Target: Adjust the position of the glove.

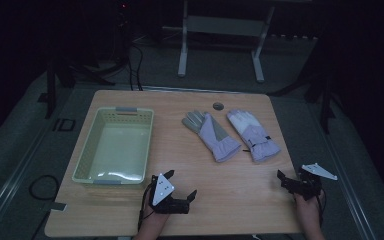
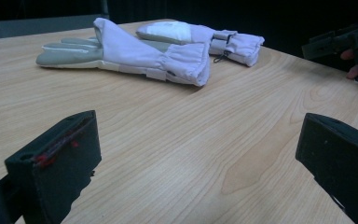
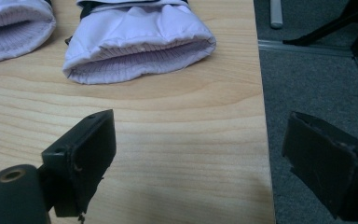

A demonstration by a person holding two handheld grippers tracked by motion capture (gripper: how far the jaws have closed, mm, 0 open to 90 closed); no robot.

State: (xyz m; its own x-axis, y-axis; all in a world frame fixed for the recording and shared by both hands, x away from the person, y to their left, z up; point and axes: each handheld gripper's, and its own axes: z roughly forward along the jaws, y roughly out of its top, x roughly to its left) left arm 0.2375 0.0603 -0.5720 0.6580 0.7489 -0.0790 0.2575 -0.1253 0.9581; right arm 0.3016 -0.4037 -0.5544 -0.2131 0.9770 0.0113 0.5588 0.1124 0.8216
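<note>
Both grippers rest low over the counter [image 1: 230, 185], jaws spread wide with nothing between them. Ahead of the left gripper [image 2: 196, 158] jaws lies the nearer lavender glove [image 2: 135, 56], well apart, cuff toward them. The second glove [image 3: 140, 42] lies just beyond the right gripper [image 3: 200, 158] jaws, its open cuff facing them.

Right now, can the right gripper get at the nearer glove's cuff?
Probably yes: the right gripper is open, the glove has its cuff facing it, and only bare table lies between.
</note>
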